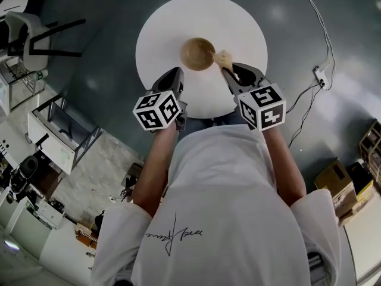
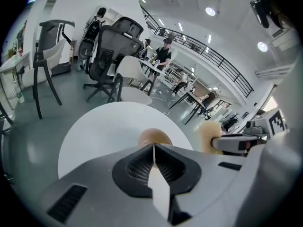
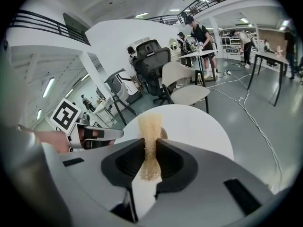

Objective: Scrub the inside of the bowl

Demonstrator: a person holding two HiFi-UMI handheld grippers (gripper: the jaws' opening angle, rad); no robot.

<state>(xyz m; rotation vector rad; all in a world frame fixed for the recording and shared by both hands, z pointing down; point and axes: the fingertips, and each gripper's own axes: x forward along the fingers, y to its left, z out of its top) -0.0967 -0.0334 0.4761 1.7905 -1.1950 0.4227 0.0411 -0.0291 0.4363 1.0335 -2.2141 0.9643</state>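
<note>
A light brown wooden bowl (image 1: 197,53) stands upright near the middle of a round white table (image 1: 166,28). My right gripper (image 1: 228,70) is shut on a pale yellow sponge (image 1: 223,58), which sticks out past the jaw tips just right of the bowl's rim. In the right gripper view the sponge (image 3: 149,141) is squeezed thin between the jaws, and the bowl (image 3: 163,134) peeks out behind it. My left gripper (image 1: 177,72) hovers over the table on the near left of the bowl, shut with nothing in it. In the left gripper view, its closed jaws (image 2: 154,148) point at the bowl (image 2: 154,137).
The table stands on a grey floor. Office chairs (image 2: 111,56) and desks with people stand beyond it. A white cable (image 1: 321,34) runs along the floor to a power strip (image 1: 321,75) on the right. Shelving and boxes line the left and right edges.
</note>
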